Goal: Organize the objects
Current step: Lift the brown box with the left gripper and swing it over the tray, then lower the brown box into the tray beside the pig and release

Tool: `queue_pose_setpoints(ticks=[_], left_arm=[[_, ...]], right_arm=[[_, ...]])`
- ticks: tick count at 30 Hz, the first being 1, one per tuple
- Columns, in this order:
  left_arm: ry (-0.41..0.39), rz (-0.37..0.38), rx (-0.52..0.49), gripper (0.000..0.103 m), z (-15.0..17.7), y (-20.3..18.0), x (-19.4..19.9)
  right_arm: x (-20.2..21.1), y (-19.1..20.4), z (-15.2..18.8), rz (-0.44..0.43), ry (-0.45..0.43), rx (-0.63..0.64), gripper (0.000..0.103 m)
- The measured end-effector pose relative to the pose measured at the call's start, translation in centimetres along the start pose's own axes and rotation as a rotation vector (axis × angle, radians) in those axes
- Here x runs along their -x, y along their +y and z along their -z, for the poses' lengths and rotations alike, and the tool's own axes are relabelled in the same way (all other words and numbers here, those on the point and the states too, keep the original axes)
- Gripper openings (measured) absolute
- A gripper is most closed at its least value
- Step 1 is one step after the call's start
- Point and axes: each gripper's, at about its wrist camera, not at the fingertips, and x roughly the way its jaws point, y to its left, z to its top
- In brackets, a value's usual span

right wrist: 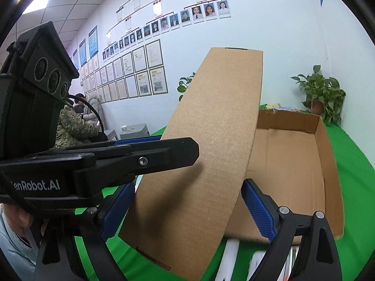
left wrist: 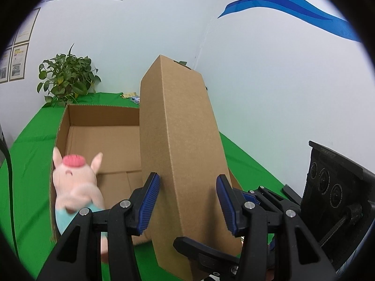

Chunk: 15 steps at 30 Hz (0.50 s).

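A raised cardboard flap (left wrist: 180,154) stands between the spread fingers of the left gripper (left wrist: 188,205), blocking the open box (left wrist: 103,138) — a pink plush pig (left wrist: 75,187) sits at its near-left wall. The right gripper (right wrist: 187,213) also gapes around the flap. A potted plant (left wrist: 66,78) stands on the green cloth (left wrist: 30,145) behind.

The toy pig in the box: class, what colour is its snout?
Red-pink, on a pale pink toy pig; the left wrist view shows it best.
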Motion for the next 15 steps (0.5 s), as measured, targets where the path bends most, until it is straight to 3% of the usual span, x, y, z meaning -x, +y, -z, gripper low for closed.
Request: queue_pose_setpoints(ticks=[7, 15], left_arm=[[0.022, -0.034, 0.052, 0.048, -1.4, 3.5, -2.4], [0.086, -0.086, 0.131, 0.048, -1.2, 7.6, -5.4]], right_arm=[[-6.8, -1.6, -3.2, -0.042, 0.053, -0.004, 0.091], [-14.9, -3.9, -3.5, -0.102, 0.136, -0.082, 0.091]])
